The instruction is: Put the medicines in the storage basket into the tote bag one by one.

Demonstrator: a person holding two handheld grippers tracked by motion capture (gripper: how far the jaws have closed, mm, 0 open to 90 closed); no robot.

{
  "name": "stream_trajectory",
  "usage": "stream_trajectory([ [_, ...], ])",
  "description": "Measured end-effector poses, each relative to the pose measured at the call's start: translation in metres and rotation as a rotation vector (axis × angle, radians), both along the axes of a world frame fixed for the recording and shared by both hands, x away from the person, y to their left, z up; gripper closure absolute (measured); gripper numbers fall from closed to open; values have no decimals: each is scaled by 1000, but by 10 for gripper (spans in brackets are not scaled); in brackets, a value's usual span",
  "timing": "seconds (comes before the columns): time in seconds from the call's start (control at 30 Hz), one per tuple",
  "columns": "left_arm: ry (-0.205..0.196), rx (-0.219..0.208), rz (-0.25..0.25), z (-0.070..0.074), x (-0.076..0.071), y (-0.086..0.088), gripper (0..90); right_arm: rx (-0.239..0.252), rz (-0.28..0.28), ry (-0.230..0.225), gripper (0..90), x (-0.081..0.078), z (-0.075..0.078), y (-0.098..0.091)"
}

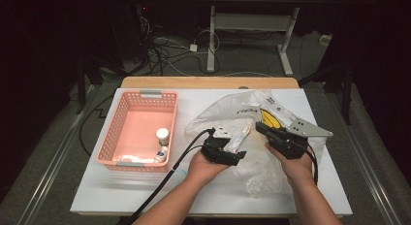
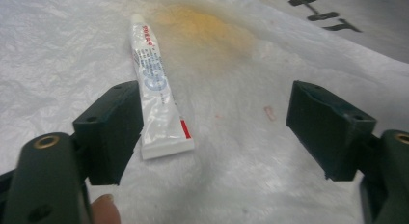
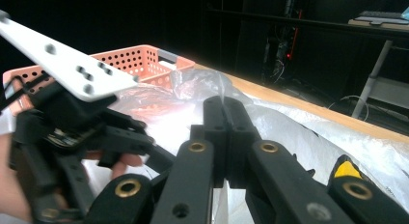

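Left gripper, fingers spread wide, hovers over a white tube lying inside a clear plastic bag (right gripper pinches the film). Next, likely: closing on the tube.

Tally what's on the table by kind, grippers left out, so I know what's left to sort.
Pink basket: 1
Small bottles in the basket: 2
Flat white item in the basket, kind unclear: 1
Clear plastic bag: 1
White tube lying on the bag: 1
Total: 6
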State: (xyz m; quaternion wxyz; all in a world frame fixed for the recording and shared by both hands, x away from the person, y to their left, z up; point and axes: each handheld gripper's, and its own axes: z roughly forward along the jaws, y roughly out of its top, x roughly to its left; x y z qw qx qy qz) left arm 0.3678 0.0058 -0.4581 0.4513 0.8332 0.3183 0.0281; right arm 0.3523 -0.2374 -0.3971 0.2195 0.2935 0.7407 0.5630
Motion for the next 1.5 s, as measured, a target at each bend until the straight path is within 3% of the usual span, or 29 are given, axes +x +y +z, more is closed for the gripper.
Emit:
stream_trajectory([
  [0.27, -27, -37, 1, 16, -20, 20, 87, -7, 0, 0, 900, -1, 0, 1],
  [0.4, -31, -25, 11, 21, -28, 29, 0, -12, -1, 2, 900, -2, -1, 1],
  [0.67, -69, -36, 61, 32, -43, 58, 0, -16, -4, 4, 900, -2, -1, 2],
  [0.93, -53, -51, 113, 35, -50, 94, 0, -19, -9, 8, 900, -2, -2, 1],
  [1.23, -97, 5, 213, 38, -56, 132, 0, -21, -8, 6, 900, -3, -2, 1],
  [1.5, -101, 38, 293, 37, -51, 157, 0, -20, -1, 2, 900, -3, -2, 1],
])
